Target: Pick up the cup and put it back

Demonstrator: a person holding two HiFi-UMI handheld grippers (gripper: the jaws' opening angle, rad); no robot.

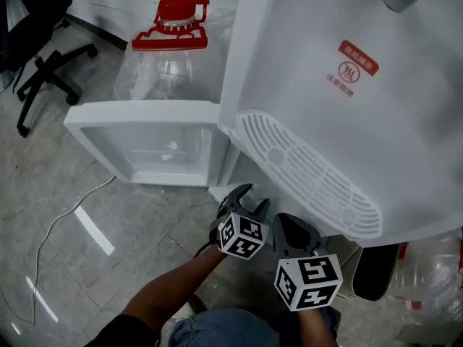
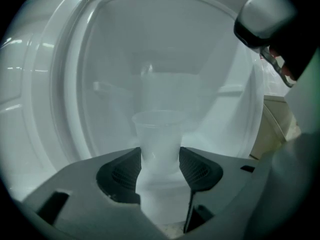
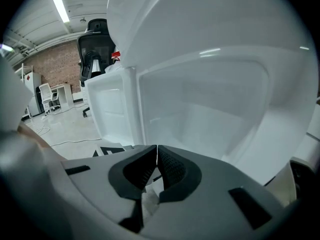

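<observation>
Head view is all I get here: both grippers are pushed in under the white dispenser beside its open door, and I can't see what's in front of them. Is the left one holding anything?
Observer: Yes. The left gripper has its jaws closed on the lower part of a translucent plastic cup.
Operator: And the right one?
Observer: The right gripper has its jaws together, with nothing between them.
Operator: How does the cup sit?
Observer: It is upright, mouth up, in front of the dispenser's white recessed compartment. I cannot tell whether it rests on anything.
</observation>
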